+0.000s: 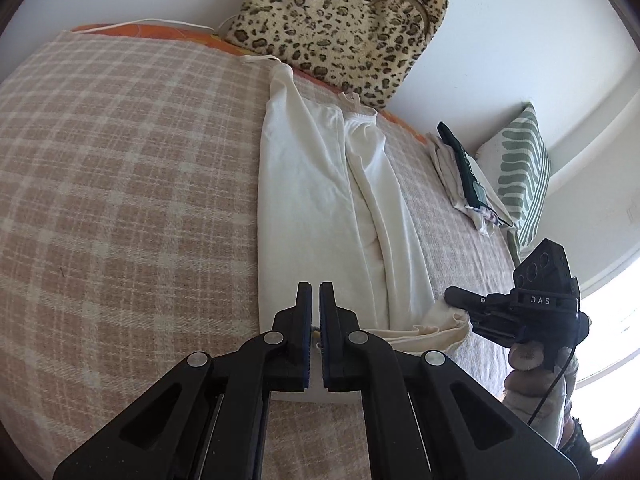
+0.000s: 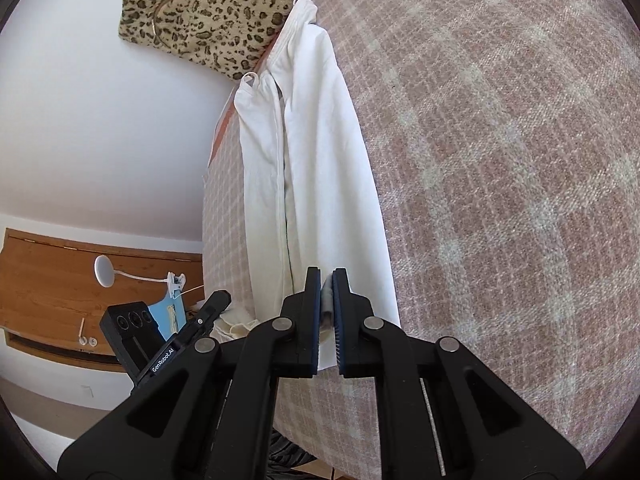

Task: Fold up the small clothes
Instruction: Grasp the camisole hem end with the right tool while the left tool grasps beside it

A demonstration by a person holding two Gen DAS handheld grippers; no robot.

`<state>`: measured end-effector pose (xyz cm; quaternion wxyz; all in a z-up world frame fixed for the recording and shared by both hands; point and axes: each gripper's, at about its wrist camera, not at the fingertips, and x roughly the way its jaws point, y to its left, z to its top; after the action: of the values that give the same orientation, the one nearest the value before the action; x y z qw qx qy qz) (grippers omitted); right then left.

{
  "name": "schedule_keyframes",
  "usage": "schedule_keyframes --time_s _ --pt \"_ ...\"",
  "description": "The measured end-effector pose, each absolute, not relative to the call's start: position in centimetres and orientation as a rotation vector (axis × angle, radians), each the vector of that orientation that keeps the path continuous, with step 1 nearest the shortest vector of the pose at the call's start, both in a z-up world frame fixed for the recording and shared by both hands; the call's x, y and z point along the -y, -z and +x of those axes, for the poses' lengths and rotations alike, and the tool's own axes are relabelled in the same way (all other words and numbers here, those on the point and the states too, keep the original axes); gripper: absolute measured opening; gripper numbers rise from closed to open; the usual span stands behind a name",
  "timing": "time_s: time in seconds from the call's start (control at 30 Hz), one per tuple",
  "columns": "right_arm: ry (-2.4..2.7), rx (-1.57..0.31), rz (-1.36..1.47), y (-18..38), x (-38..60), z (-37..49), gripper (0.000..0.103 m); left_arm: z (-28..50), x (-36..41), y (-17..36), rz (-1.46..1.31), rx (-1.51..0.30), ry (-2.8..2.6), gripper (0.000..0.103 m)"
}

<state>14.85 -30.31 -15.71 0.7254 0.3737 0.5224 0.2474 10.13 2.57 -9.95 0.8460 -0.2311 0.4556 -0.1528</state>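
A white strappy garment [image 1: 320,200] lies lengthwise on the checked pink blanket [image 1: 120,200], its sides folded inward. My left gripper [image 1: 315,300] is shut on the garment's near hem. The other gripper [image 1: 456,296] shows at the right in the left wrist view, its tips at the hem's right corner. In the right wrist view the same garment [image 2: 320,160] runs away from me, and my right gripper [image 2: 327,284] is shut on its near hem. The other gripper [image 2: 218,300] shows at the lower left beside the hem's far corner.
A leopard-print cushion [image 1: 340,28] leans against the wall at the bed's far end. A small pile of folded clothes [image 1: 464,176] and a green striped pillow [image 1: 520,172] lie at the right. A wooden desk [image 2: 60,280] with a white lamp stands beyond the bed's edge.
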Motion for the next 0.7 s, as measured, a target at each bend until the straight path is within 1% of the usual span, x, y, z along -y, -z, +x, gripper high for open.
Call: schedule_keyframes --time_s 0.17,0.27,0.33,0.37,0.4,0.43,0.47,0.5,0.53,0.57,0.63,0.7 --pt "-0.516 -1.156 0.824 15.7 30.0 16.4 0.007 11.6 -3.2 10.7 -0.496 -0.968 0.292 0.002" --pt "-0.496 -1.193 0.843 16.5 30.0 17.5 0.007 12.3 -4.1 10.6 -0.5 -0.962 0.253 0.002" --pt "-0.494 -1.22 0.853 17.0 30.1 17.9 0.007 12.4 -4.7 10.5 -0.54 -0.956 0.273 0.008" --pt "-0.497 -1.22 0.856 17.1 30.3 17.9 0.008 12.1 -4.9 10.3 -0.549 -0.942 0.292 0.014" --pt "-0.504 -1.217 0.854 17.0 30.4 17.9 0.008 11.9 -4.9 10.1 -0.534 -0.927 0.306 0.014" --pt "-0.517 -1.212 0.851 16.8 30.6 17.7 0.011 11.6 -4.7 9.9 -0.511 -0.918 0.332 0.014" --pt "-0.535 -1.206 0.85 16.5 30.7 17.5 0.02 11.4 -4.3 9.8 -0.484 -0.92 0.368 0.014" --pt "-0.553 -1.197 0.848 16.2 30.8 17.4 0.027 11.3 -3.9 9.8 -0.454 -0.926 0.395 0.015" --pt "-0.564 -1.182 0.842 15.7 31.0 17.2 0.038 11.0 -3.5 9.8 -0.429 -0.923 0.421 0.015" --pt "-0.572 -1.164 0.833 15.3 31.2 16.9 0.04 10.7 -3.1 9.8 -0.4 -0.917 0.437 0.015" --pt "-0.601 -1.124 0.805 14.5 31.7 16.4 0.04 10.5 -2.2 9.9 -0.323 -0.921 0.468 0.015" --pt "-0.608 -1.098 0.72 13.6 31.8 16.0 0.04 10.2 -1.3 9.9 -0.263 -0.933 0.498 0.015"
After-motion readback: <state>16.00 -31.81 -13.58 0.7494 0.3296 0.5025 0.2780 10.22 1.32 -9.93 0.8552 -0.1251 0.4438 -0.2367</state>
